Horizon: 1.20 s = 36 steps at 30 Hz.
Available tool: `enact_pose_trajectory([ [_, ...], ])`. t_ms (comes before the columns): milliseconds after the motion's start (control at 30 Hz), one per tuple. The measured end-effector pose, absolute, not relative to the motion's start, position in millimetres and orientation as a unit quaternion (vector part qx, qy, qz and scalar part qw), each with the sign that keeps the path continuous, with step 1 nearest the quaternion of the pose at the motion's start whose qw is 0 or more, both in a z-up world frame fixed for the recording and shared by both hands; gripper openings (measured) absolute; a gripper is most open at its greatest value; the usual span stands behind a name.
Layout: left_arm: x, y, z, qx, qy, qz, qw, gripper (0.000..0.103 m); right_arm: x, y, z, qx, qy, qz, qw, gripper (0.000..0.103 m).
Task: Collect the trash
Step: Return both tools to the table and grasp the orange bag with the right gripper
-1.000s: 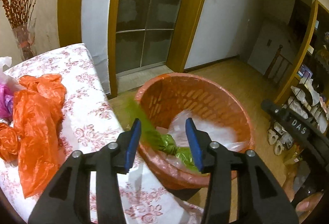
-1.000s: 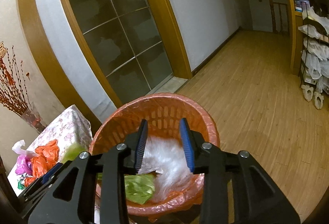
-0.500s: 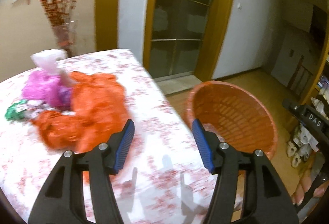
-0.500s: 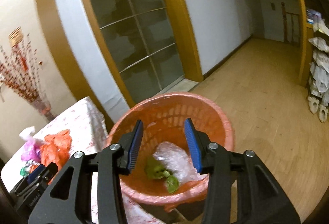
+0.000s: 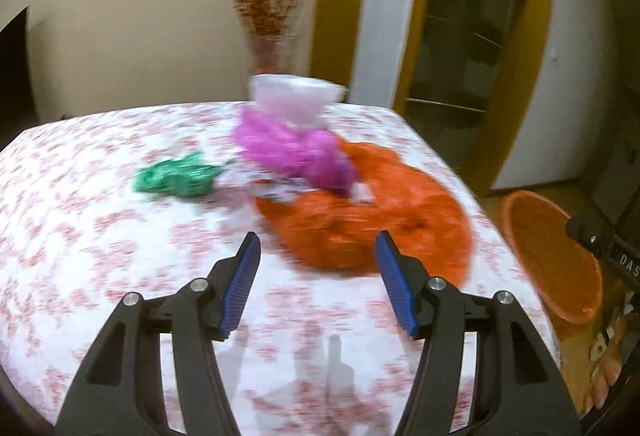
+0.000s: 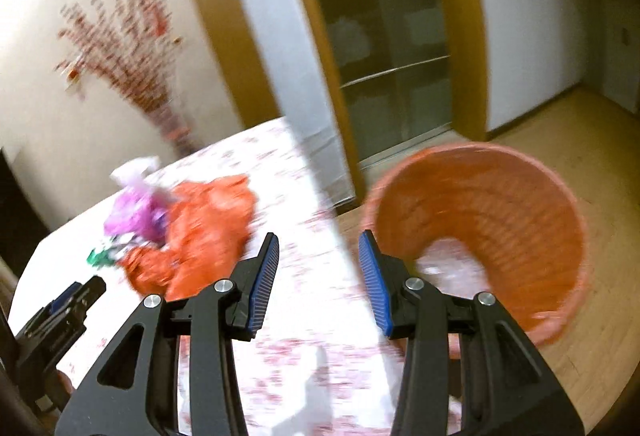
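Crumpled plastic trash lies on the floral tablecloth: an orange bag, a purple bag, a white bag and a green wrapper. My left gripper is open and empty, just short of the orange bag. My right gripper is open and empty above the table's edge, beside the orange basket. The basket holds white plastic. The orange bag and the purple bag also show in the right wrist view.
A vase with red branches stands behind the trash. The basket sits on the wood floor right of the table, before a glass door. The left gripper's body shows at lower left in the right wrist view.
My left gripper let the green bag fall into the basket, then swung left over the table toward the trash pile. My right gripper also turned left, away from above the basket.
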State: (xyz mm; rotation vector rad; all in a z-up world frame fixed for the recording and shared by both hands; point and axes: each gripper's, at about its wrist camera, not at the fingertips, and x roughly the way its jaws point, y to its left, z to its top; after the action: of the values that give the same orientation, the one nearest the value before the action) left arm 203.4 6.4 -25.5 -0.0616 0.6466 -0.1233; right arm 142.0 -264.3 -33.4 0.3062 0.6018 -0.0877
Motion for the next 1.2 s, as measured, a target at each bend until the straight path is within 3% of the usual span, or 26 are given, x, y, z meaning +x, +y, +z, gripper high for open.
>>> enact_pose_trajectory([
  [267, 208.7, 57.1, -26.4, -0.046, 0.317, -0.015, 0.947, 0.061, 184.4, -210.5, -52.6, 0.132, 0.343, 0.024, 0.930, 0.044],
  [367, 209.1, 65.0, -28.4, -0.047, 0.318, -0.007, 0.947, 0.061, 193.8, -199.9, -56.6, 0.122, 0.349, 0.023, 0.929, 0.054],
  [600, 210.7, 71.9, -33.9, -0.052, 0.323, -0.006, 0.945, 0.061, 221.2, -182.9, -69.1, 0.110, 0.375, 0.026, 0.920, 0.054],
  [633, 210.5, 71.6, -34.1, -0.052, 0.324, -0.007, 0.945, 0.061, 223.0, -182.7, -72.6, 0.108, 0.382, 0.028, 0.917, 0.053],
  [700, 211.0, 70.7, -34.8, -0.051, 0.323, -0.010, 0.945, 0.061, 224.6, -180.1, -76.9, 0.108, 0.388, 0.037, 0.915, 0.030],
  [733, 211.4, 70.2, -35.2, -0.051, 0.323, -0.011, 0.945, 0.061, 223.4, -177.5, -78.1, 0.102, 0.388, 0.036, 0.915, 0.028],
  [800, 212.5, 69.2, -35.9, -0.051, 0.324, -0.013, 0.945, 0.061, 218.3, -176.4, -76.5, 0.095, 0.381, 0.040, 0.919, 0.015],
  [900, 214.3, 68.2, -36.9, -0.054, 0.326, -0.017, 0.944, 0.061, 209.2, -180.4, -73.5, 0.105, 0.375, 0.046, 0.920, 0.010],
  [1200, 224.8, 74.5, -37.0, -0.071, 0.334, -0.012, 0.940, 0.061, 183.7, -207.1, -56.3, 0.119, 0.339, 0.020, 0.933, 0.009],
])
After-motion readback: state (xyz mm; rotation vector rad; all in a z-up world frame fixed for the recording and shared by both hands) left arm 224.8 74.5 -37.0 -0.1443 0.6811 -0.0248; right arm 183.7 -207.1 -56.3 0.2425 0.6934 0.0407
